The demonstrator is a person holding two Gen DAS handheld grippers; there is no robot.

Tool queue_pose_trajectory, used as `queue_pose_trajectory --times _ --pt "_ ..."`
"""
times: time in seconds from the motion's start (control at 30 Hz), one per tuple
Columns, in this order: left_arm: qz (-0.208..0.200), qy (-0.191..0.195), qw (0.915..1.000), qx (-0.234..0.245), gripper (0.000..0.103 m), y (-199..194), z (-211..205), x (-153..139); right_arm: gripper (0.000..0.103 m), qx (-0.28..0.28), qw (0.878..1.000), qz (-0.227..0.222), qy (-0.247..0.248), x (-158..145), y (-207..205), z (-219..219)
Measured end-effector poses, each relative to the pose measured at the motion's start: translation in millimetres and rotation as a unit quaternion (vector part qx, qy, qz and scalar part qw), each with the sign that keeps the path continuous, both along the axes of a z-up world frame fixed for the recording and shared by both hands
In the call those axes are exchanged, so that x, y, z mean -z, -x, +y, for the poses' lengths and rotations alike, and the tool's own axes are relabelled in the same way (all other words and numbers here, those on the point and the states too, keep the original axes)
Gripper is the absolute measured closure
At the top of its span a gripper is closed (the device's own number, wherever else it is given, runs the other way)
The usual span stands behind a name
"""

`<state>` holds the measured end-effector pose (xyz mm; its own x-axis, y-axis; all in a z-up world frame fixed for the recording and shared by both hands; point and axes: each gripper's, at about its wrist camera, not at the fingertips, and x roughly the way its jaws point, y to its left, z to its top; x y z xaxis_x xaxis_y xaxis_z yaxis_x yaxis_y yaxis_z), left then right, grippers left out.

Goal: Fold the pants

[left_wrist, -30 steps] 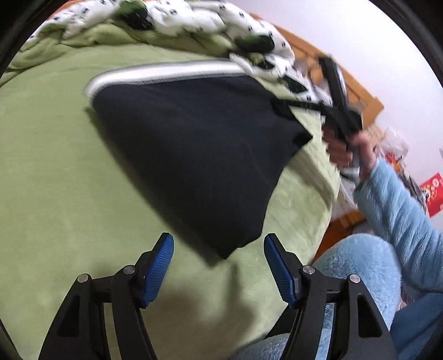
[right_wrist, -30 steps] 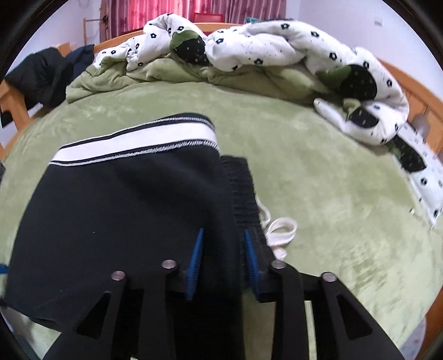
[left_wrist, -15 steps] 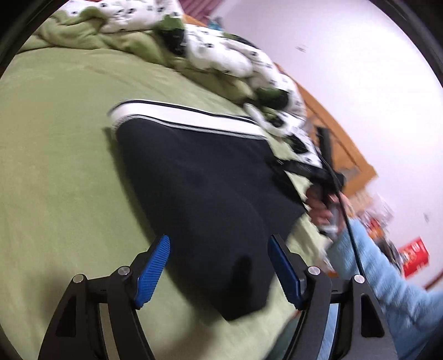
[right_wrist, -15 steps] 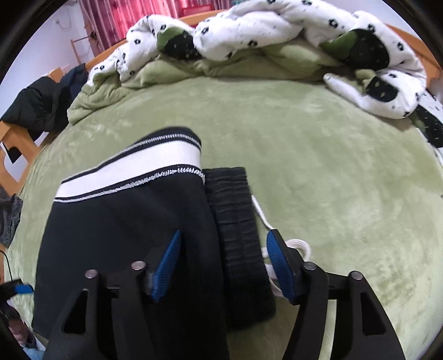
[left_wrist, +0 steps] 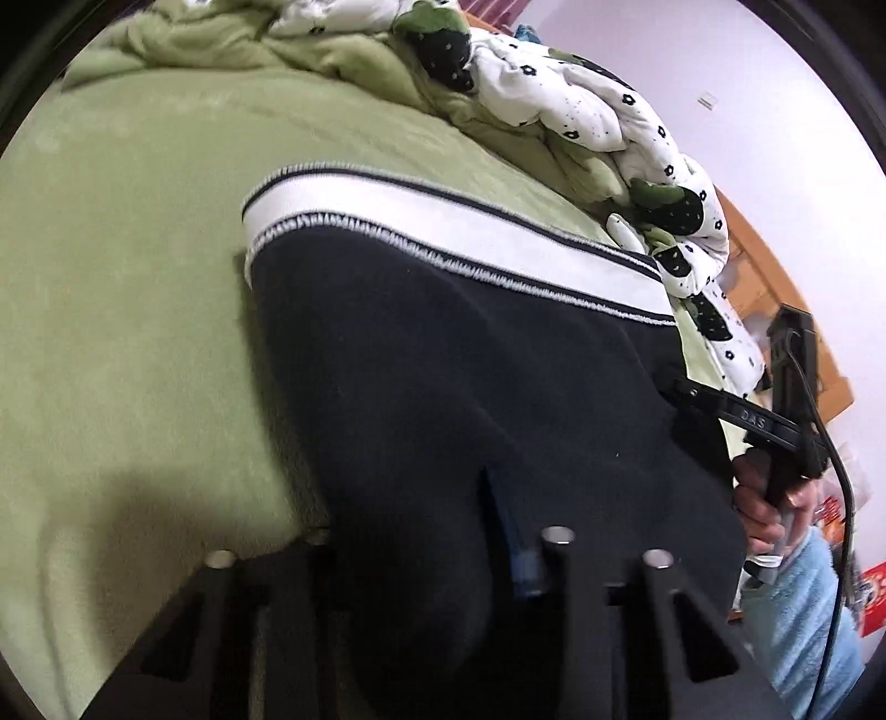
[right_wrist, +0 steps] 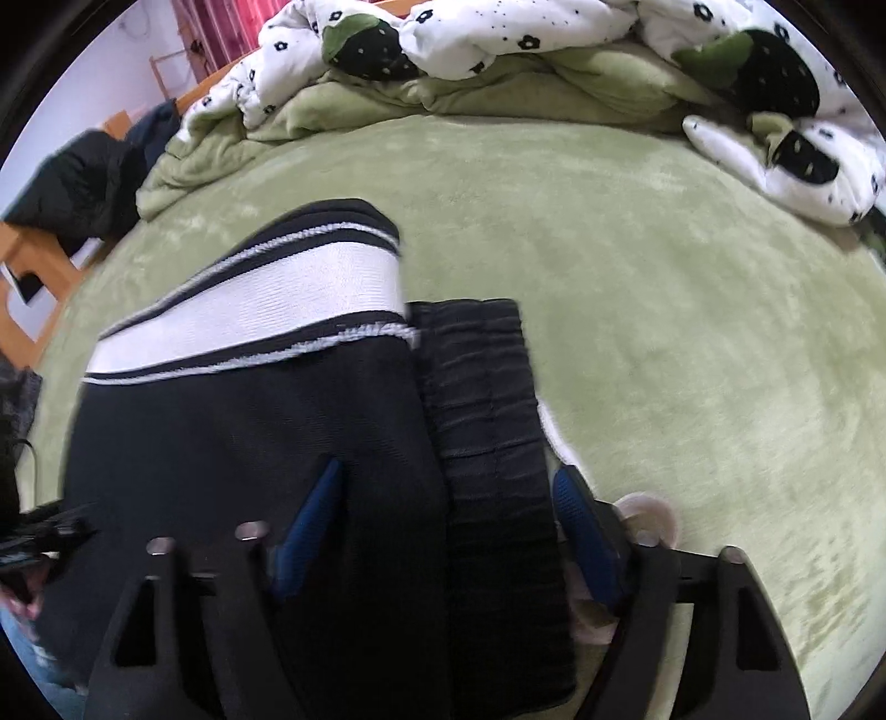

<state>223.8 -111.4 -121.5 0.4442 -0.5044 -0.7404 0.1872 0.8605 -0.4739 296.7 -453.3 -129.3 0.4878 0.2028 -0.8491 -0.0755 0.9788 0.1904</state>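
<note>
Change since earlier frame: the left hand-held gripper [left_wrist: 421, 531] has advanced from clear of the garment onto its near edge and has closed on the cloth; the right hand-held gripper [right_wrist: 443, 526] has let go of its earlier pinch and spread its jaws.
Garment: black pants [left_wrist: 470, 387] with a white side stripe [left_wrist: 443, 232], already folded into a compact panel.
Location: flat on the green bed blanket [left_wrist: 127, 304], near the front edge; a rumpled white flowered duvet [right_wrist: 498, 33] lies well behind.
Left hand-held gripper: jaws drawn in with black fabric bunched between them; one blue pad [left_wrist: 523, 559] shows, the other is buried in cloth. Judged gripping the near corner of the pants.
Right hand-held gripper: jaws apart, straddling the ribbed elastic waistband [right_wrist: 482, 399] without pinching it; blue pads [right_wrist: 581, 526] sit either side of the band.
Loose item: a white drawstring [right_wrist: 645, 518] trails out beside the waistband.
Step in hand: judged a late fold, taking hold of both near corners.
Next move calls for: the right jaws closing on the waistband edge, then both ends lifted level and carried toward the striped edge; the drawstring needs tucking.
Risk: uneven lift would skew the stack.
</note>
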Motion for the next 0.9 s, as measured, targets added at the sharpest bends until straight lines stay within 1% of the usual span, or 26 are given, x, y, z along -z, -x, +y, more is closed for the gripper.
queue_pose_trajectory --times 0.03,0.07,0.13,0.17,0.2,0.27,0.3,0.37,0.4,0.43,0.47,0.53,0.57,0.6,0.63,0.7,0.73,0.77,0.8,0.83,0.87,0.9 --pt "0.0 0.007 1.0 0.001 0.08 0 4 -5 0.042 0.001 1.0 -0.004 -0.004 -2 3 0" --pt "0.004 0.028 0.9996 -0.004 0.082 -1 12 -10 0.046 -0.005 1.0 -0.011 0.001 -6 8 1" --pt "0.009 0.052 0.9986 -0.009 0.083 -3 25 -19 0.055 -0.001 1.0 -0.018 -0.008 -13 15 -1" --pt "0.006 0.056 0.9984 -0.009 0.084 -3 29 -25 0.071 0.012 0.999 -0.023 -0.027 -21 20 -3" --pt "-0.002 0.057 0.9984 -0.009 0.085 0 33 -33 0.079 0.018 0.998 -0.032 -0.047 -31 25 -4" --pt "-0.027 0.037 0.9989 -0.008 0.086 10 44 -57 0.082 0.016 0.995 -0.047 -0.087 -49 36 4" --pt "-0.035 0.031 0.9989 -0.01 0.086 12 45 -65 0.082 0.011 0.995 -0.053 -0.08 -57 41 14" --pt "-0.055 0.006 0.9983 -0.021 0.088 20 63 -87 0.083 -0.003 0.997 -0.059 -0.059 -70 53 44" --pt "-0.067 -0.022 0.997 -0.032 0.088 28 79 -101 0.083 -0.013 0.996 -0.061 -0.07 -74 59 59" --pt "-0.072 -0.04 0.9959 -0.038 0.088 30 87 -108 0.083 -0.018 0.995 -0.062 -0.082 -77 63 67" --pt "-0.074 -0.059 0.9945 -0.047 0.088 31 96 -114 0.083 -0.025 0.992 -0.064 -0.108 -79 70 83" --pt "-0.067 -0.086 0.9918 -0.066 0.088 37 128 -120 0.084 -0.038 0.987 -0.068 -0.141 -81 75 106" --pt "-0.062 -0.096 0.9911 -0.068 0.087 39 138 -118 0.084 -0.047 0.983 -0.069 -0.164 -79 77 123" --pt "-0.05 -0.111 0.9898 -0.075 0.087 40 152 -110 0.083 -0.054 0.98 -0.066 -0.178 -76 77 136" --pt "-0.039 -0.116 0.9895 -0.078 0.087 40 159 -100 0.083 -0.06 0.979 -0.062 -0.183 -72 74 146" --pt "-0.008 -0.125 0.9892 -0.076 0.081 40 170 -71 0.082 -0.075 0.981 -0.045 -0.17 -56 69 169" --pt "0.011 -0.125 0.9891 -0.077 0.069 40 174 -51 0.081 -0.078 0.985 -0.043 -0.148 -47 67 178" --pt "0.024 -0.127 0.9885 -0.078 0.057 42 176 -37 0.076 -0.072 0.99 -0.053 -0.105 -36 65 182" --pt "0.028 -0.141 0.986 -0.085 0.05 45 177 -24 0.073 -0.071 0.993 -0.054 -0.078 -29 64 183" --pt "0.019 -0.149 0.9846 -0.09 0.039 50 177 -21 0.071 -0.073 0.994 -0.046 -0.064 -20 62 182" --pt "0.001 -0.155 0.9835 -0.093 0.035 57 179 -22 0.064 -0.073 0.994 -0.035 -0.068 -14 60 178" --pt "-0.006 -0.156 0.9835 -0.092 0.035 60 180 -24 0.052 -0.071 0.995 -0.032 -0.065 -17 60 175"
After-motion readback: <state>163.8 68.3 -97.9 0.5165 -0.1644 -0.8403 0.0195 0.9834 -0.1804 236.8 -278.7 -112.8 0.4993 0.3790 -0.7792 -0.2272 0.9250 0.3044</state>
